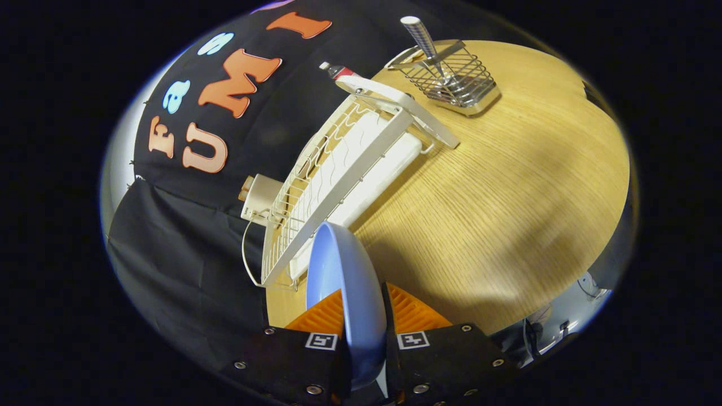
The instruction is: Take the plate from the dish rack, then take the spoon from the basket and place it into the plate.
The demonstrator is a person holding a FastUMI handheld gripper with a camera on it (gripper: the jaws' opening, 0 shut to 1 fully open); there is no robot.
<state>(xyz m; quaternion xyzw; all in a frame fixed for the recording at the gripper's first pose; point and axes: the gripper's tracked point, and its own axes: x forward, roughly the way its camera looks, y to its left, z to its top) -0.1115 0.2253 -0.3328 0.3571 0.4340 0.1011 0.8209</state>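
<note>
Our gripper [364, 316] is clamped on the plate [344, 282], held edge-on just beside the rack [338, 180], so we should level it gently onto the bare counter [507, 197].

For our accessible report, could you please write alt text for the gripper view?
The gripper is shut on a pale blue plate, held on edge between its fingers above a wooden table. Just beyond stands a white dish rack, and farther off a wire basket holds a spoon upright.
</note>
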